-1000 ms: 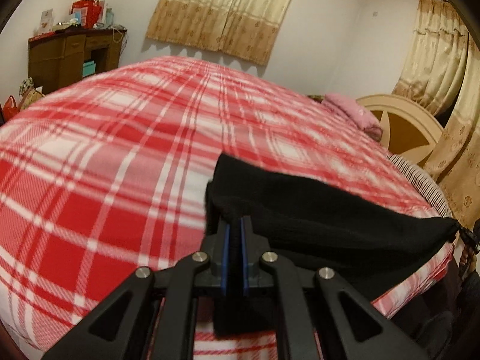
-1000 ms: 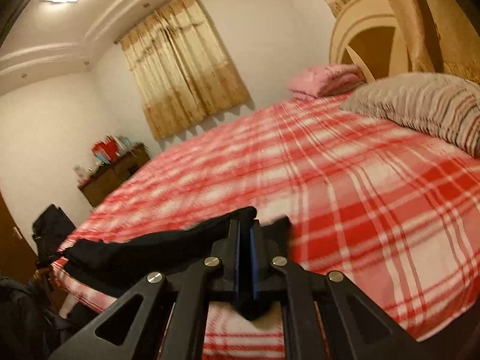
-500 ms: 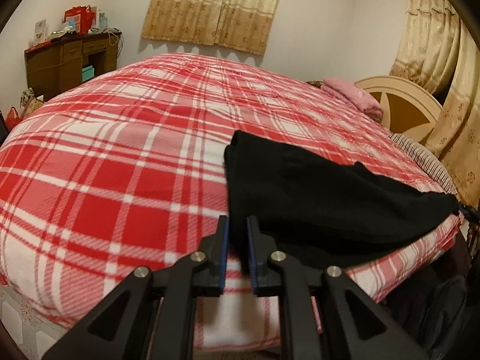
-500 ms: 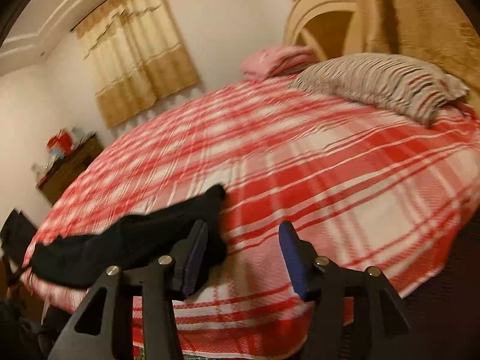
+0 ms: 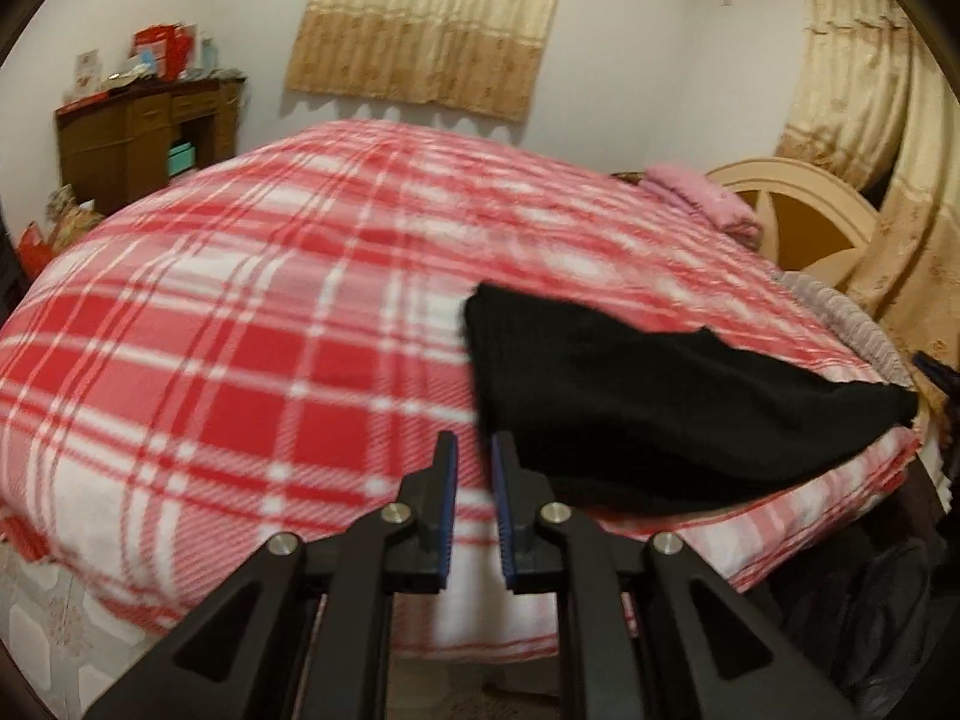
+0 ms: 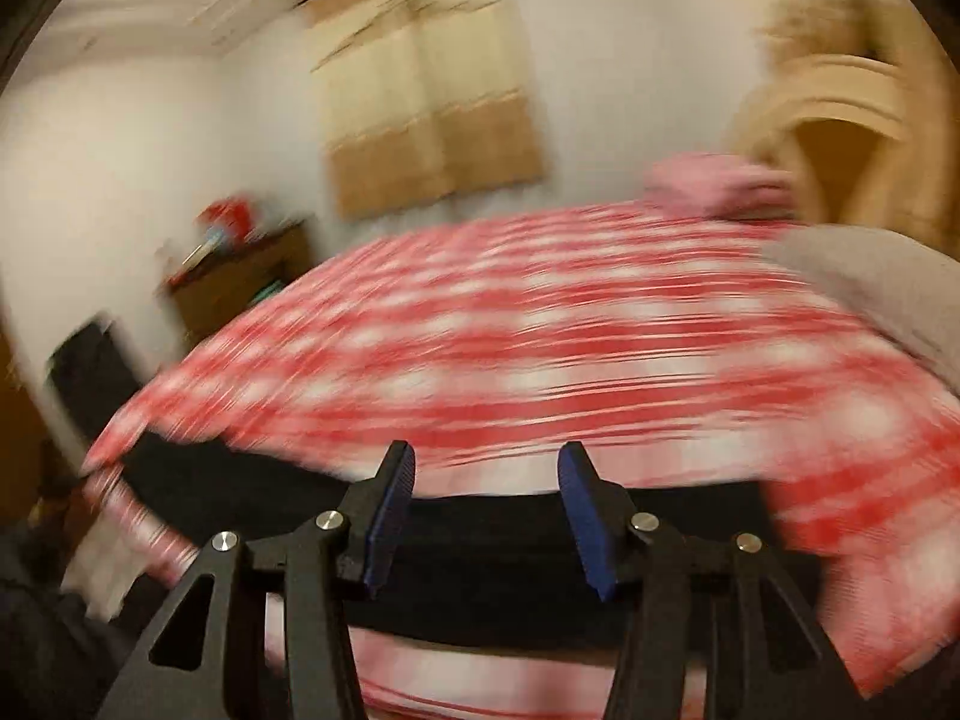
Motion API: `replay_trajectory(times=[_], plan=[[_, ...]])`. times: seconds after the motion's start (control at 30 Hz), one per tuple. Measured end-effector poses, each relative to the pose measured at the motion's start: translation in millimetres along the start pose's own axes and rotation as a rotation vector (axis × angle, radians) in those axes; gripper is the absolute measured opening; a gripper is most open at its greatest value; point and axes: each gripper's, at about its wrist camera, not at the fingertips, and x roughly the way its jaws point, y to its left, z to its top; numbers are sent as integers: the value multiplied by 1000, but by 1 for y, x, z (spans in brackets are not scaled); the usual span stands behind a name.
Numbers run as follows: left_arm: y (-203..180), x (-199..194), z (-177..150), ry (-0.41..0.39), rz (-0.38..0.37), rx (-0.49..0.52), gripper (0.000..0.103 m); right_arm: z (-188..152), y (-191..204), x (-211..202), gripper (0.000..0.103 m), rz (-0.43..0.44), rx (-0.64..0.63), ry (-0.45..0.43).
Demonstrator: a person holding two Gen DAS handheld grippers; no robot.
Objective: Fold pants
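Note:
The black pants (image 5: pixel 648 408) lie flat on the red plaid bed (image 5: pixel 252 360), near its front right edge. My left gripper (image 5: pixel 474 456) is slightly open and empty, just left of the pants' near corner. In the blurred right wrist view the pants (image 6: pixel 498 558) stretch across the bed's front edge. My right gripper (image 6: pixel 486 468) is wide open and empty, above the pants' middle.
A striped pillow (image 6: pixel 888 288) and a pink folded cloth (image 5: pixel 702 192) lie by the cream headboard (image 5: pixel 798 210). A wooden dresser (image 5: pixel 144 138) stands at the far left wall. Curtains (image 5: pixel 432 24) hang behind the bed.
Both grippers let go of the pants, which now lie flat on the bed. The left gripper drew back and left. The right gripper opened wide and is swinging left fast.

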Motion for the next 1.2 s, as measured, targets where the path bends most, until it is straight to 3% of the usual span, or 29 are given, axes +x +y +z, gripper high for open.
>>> replay_trajectory(times=[0.1,0.23,0.4,0.57,0.67,0.8,0.83,0.9,0.93,0.97,1.13,1.2], plan=[[-12,10,6,0,-16,20,18,-1,70,47,52,116,-137,93],[-14,16,10,-14,-38,-3,31,-22,164,103,52,305,-282,217],[-22,25,12,15,-30,-13,31,-54,246,152,52,440,-407,311],[-24,13,15,-14,-46,-17,33,-88,304,183,52,492,-532,384],[-25,8,17,-25,-67,-27,53,-105,322,195,52,443,-633,393],[-30,13,17,-24,-63,-9,53,-110,324,202,52,403,-683,408],[-30,17,16,-12,-54,-7,53,-112,323,204,52,392,-687,413],[-30,25,14,20,-6,6,40,-112,321,207,52,367,-701,416],[-30,27,12,24,1,14,26,-110,320,206,49,382,-690,421],[-29,28,11,32,1,15,13,-109,321,205,37,395,-682,424],[-25,21,11,42,-13,14,10,-106,320,203,16,403,-663,444],[-26,20,10,52,-13,18,10,-105,319,204,13,403,-649,448]])
